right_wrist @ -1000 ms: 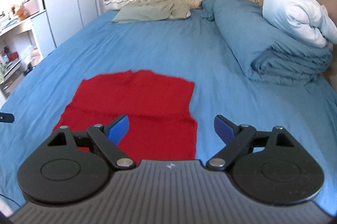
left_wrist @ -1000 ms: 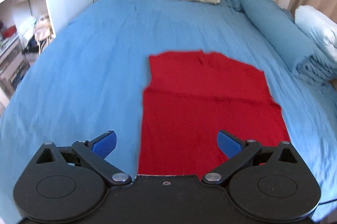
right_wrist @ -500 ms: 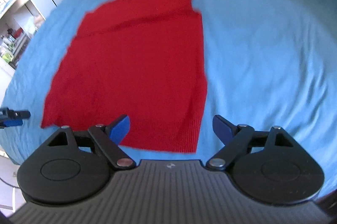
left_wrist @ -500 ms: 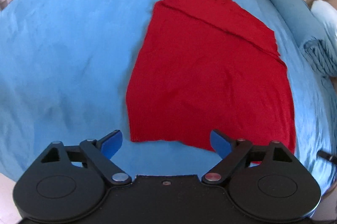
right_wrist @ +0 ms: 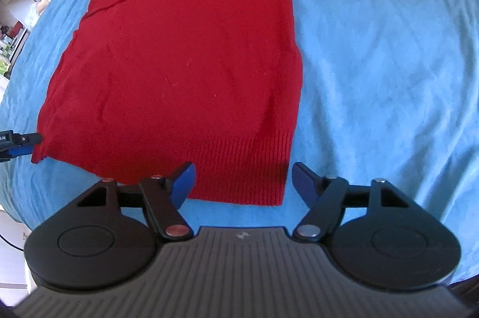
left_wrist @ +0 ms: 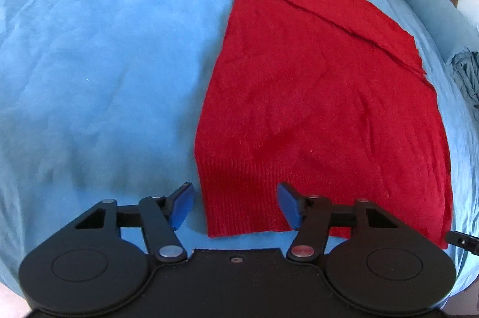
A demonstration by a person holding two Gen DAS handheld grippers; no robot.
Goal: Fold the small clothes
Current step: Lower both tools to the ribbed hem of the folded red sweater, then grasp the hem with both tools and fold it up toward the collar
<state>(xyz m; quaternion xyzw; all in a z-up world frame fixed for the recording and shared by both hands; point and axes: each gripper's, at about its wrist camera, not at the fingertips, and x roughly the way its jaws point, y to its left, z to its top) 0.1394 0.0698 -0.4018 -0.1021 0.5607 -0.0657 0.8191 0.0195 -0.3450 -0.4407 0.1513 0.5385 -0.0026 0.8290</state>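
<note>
On bed [left_wrist: 89,63]: red knit top [left_wrist: 314,96] lay flat, ribbed hem [right_wrist: 245,171] nearest, far end already folded over. Left tongs [left_wrist: 235,205] spread over hem's left corner, right tongs [right_wrist: 244,183] spread over right corner, both empty, contact unclear. Best done by pinching both corners at equal depth, all layers, lifting level.

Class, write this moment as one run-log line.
stage: pre-grasp | left claw: open at hem's left corner | right claw: open at hem's right corner | red knit garment: flat on blue bedsheet
</note>
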